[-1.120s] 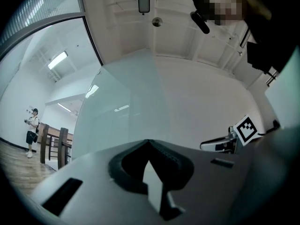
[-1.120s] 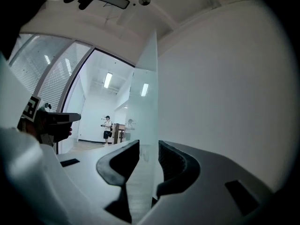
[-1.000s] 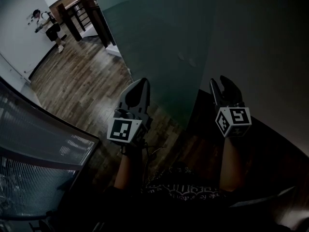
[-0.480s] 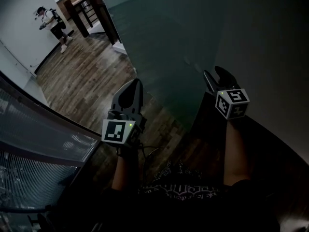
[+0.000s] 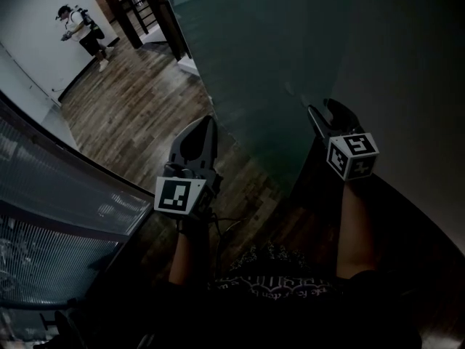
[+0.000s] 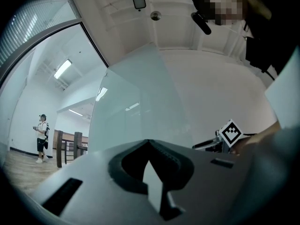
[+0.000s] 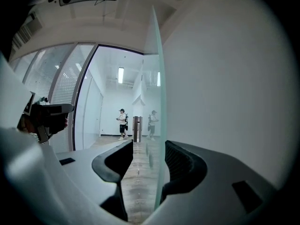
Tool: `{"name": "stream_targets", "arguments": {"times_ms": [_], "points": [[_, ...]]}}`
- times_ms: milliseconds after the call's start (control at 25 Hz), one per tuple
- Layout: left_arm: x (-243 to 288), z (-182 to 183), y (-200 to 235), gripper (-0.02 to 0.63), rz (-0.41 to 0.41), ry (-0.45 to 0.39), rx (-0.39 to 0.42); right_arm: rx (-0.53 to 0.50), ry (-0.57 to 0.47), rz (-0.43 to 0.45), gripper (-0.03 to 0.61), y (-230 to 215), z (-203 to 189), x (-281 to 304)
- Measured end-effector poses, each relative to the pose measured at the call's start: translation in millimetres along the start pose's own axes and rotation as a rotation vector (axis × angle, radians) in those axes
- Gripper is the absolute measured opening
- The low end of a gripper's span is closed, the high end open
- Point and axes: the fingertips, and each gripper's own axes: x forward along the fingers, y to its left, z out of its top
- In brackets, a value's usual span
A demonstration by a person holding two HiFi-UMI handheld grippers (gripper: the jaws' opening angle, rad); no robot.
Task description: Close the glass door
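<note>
**Door edge between your opened right jaws; your left jaws are together**

The right hand-held gripper (image 5: pixel 323 109) is at the free vertical edge of the glass door (image 5: pixel 254 71). In the right gripper view its jaws stand wide apart; they have just been opening. The thin edge of the door stands upright between them. The glass is very close to the jaw on the right of that view, and I cannot tell if it touches the pad there. The other jaw is clearly apart from the glass, so nothing is clamped.

The left hand-held gripper (image 5: pixel 208 122) is on the other side of the door leaf, in front of the frosted, greenish face of the glass. In the left gripper view its two tips meet, and nothing is between them. It does not touch the door in any view.

The door leaf stands at an angle to the plain white wall (image 7: pixel 225 78), which is on your right. Beyond the door's edge you see a wooden floor (image 5: pixel 138 107). Far away on it, a person (image 5: pixel 80 27) stands near some dark wooden posts (image 5: pixel 156 13). On your left a curved glass partition (image 5: pixel 58 202) with fine stripes runs along the floor.
</note>
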Motion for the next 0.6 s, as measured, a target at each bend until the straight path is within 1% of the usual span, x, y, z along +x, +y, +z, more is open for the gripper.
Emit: {"name": "stream_targets", "arguments": {"times_ms": [200,320,400,600], "points": [[-22.5,11.8,10.2,0.002,0.03,-0.006,0.003,-0.01,-0.004,0.007,0.195,22.5,9.2,-7.2],[-23.9,6.2,12.4,0.002,0.054,-0.003,0.007,-0.012,-0.011,0.006,0.195,23.4,3.1,-6.8],[-26.6,6.6,16.4,0.002,0.073,-0.005,0.011,-0.009,-0.011,0.023,0.195,29.9,1.6,-6.7],[-46.3,17.9,32.7,0.002,0.123,-0.018,0.018,-0.026,0.004,0.093,0.195,63.8,7.5,-11.7]]}}
